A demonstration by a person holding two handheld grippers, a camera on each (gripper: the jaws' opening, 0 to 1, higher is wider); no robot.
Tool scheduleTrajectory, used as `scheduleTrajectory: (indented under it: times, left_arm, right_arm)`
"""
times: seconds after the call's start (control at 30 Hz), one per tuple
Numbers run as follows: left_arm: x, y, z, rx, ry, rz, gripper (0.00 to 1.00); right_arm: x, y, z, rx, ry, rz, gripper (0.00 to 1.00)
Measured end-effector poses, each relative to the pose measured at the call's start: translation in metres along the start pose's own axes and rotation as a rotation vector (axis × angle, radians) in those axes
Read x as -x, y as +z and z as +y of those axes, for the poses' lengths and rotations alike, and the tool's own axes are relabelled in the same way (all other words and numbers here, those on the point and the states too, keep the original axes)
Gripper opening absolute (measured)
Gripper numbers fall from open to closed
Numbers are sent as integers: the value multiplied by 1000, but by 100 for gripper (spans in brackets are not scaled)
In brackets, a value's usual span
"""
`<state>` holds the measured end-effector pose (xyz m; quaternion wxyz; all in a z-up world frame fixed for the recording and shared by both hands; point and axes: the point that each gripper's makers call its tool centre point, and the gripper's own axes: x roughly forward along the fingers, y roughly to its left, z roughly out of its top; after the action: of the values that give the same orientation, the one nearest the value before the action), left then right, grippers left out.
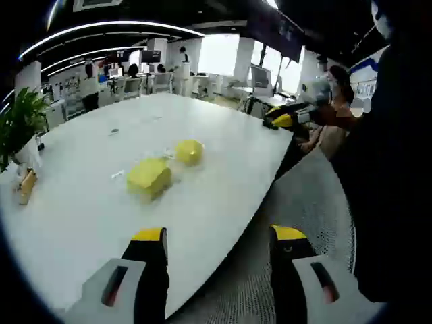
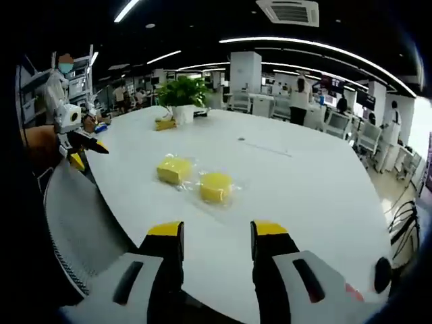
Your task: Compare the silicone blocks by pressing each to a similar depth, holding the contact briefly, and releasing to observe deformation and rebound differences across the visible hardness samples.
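- Two yellow silicone blocks lie near each other on the white table (image 1: 88,202), each in clear wrapping: in my left gripper view a squarer block (image 1: 149,177) sits closer and a rounder block (image 1: 190,152) just beyond it
- In my right gripper view the blocks sit side by side, apart
- My left gripper (image 1: 219,237) hangs over the table edge, jaws wide apart, gripping nothing, well short of the blocks
- My right gripper (image 2: 216,233) hovers above the tabletop, jaws parted and empty
- A potted plant (image 2: 182,94) stands at the far end, with office desks and people behind
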<state>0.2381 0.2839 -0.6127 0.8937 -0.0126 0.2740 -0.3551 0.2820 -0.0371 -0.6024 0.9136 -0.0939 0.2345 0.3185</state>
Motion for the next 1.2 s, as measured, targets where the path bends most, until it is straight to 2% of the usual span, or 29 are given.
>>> scheduleTrajectory:
  times: [0.13, 0.4, 0.53, 0.77, 1.2]
  left_arm:
    - [1, 3, 6, 40, 25, -30, 72]
    - [3, 1, 8, 50, 43, -35, 77]
    - [6, 6, 11, 88, 50, -69, 79]
    - [6, 11, 12, 103, 52, -89, 78]
    - [6, 9, 13, 132, 38, -89, 76]
  right_arm:
    - [0, 2, 2, 7, 15, 1, 47]
    - [0, 4, 2, -16, 22, -11, 53]
    - [1, 3, 0, -16, 21, -8, 54]
    - [-1, 3, 3, -2, 27, 0, 53]
    - [-1, 5, 3, 19, 21, 16, 47]
